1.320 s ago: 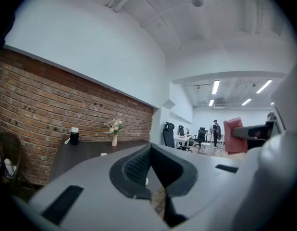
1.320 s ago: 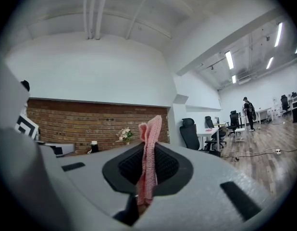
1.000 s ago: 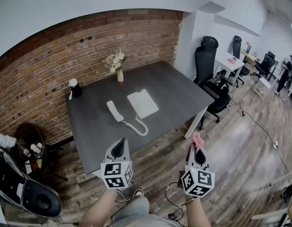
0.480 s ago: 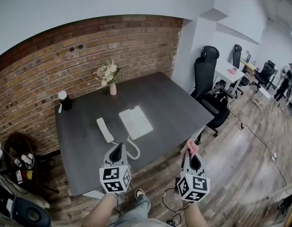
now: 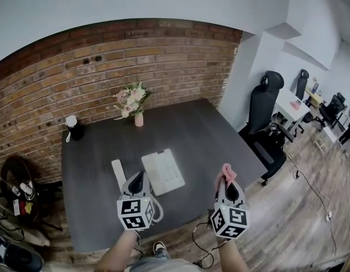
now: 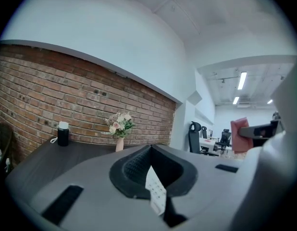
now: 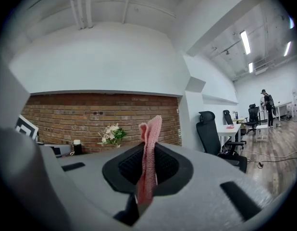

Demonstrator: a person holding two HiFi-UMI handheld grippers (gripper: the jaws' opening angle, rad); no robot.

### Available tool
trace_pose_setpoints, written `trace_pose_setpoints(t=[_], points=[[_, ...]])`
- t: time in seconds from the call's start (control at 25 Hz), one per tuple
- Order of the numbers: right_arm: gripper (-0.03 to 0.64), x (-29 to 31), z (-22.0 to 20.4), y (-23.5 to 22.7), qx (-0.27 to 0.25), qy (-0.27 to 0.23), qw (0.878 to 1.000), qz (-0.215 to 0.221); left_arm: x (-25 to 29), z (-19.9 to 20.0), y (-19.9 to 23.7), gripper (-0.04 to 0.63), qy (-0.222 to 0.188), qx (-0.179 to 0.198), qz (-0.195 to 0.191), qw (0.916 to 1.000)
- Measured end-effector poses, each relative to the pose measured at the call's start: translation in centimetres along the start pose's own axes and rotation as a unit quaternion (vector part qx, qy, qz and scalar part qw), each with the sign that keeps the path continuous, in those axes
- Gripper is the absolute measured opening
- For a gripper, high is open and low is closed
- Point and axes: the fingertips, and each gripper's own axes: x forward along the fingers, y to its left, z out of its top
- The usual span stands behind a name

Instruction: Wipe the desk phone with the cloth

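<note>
The right claw [image 5: 227, 183] was clamped on the pink cloth [image 5: 225, 171], which stuck up past its tips. The left claw [image 5: 141, 175] had its jaws drawn together with nothing between them. The white desk phone [image 5: 163, 172] lay on the dark surface [image 5: 186, 126] just ahead of the left claw and to the left of the right one. Its handset [image 5: 118, 173] lay beside it, left of the left claw. Farther beyond both claws stood a vase of flowers [image 5: 133, 102].

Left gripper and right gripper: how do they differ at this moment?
The right gripper is shut on the pink cloth; the left gripper is shut on nothing. The left gripper hangs by the desk phone; the right gripper hangs farther right. Both point toward the brick wall.
</note>
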Motion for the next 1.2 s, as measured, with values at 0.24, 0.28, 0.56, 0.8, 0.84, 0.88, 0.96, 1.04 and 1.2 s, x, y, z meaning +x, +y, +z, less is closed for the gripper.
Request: trace_pose_setpoints(t=[0.24, 0.28, 0.56, 0.8, 0.84, 0.88, 0.96, 1.04, 1.2], points=[[0.018, 6.8, -0.5, 1.3, 0.0, 0.025, 0.999, 0.038, 3.4, 0.4, 2.9, 0.003, 0.011, 0.0, 0.04, 0.9992], [0.018, 7.7, -0.9, 1.5, 0.002, 0.031, 0.999, 0.045, 3.6, 0.3, 3.4, 0.003, 0.013, 0.001, 0.048, 0.9987], [0.019, 13.7, -2.9, 2.1, 0.013, 0.063, 0.994, 0.09, 3.8, -0.9, 6.6, 0.003, 0.024, -0.01, 0.128, 0.9914], [0.02, 19.6, -3.3, 3.0, 0.009, 0.087, 0.984, 0.155, 4.8, -1.0, 7.5, 0.003, 0.024, -0.028, 0.206, 0.9779], [0.018, 20.3, -3.4, 3.2, 0.009, 0.092, 0.982, 0.165, 4.8, -1.1, 7.5, 0.003, 0.024, -0.03, 0.217, 0.9755], [0.019, 21.0, -3.5, 3.4, 0.01, 0.097, 0.98, 0.175, 4.8, -1.1, 7.5, 0.003, 0.024, -0.032, 0.226, 0.9733], [0.02, 21.9, -3.7, 3.8, 0.009, 0.103, 0.976, 0.191, 4.6, -1.4, 7.6, 0.003, 0.024, -0.033, 0.241, 0.9696], [0.02, 22.5, -4.3, 4.1, 0.01, 0.112, 0.973, 0.201, 4.3, -2.1, 7.7, 0.003, 0.028, -0.036, 0.253, 0.9664], [0.02, 22.9, -5.4, 5.1, 0.016, 0.131, 0.967, 0.217, 3.4, -3.0, 8.3, 0.003, 0.031, -0.047, 0.272, 0.9607]])
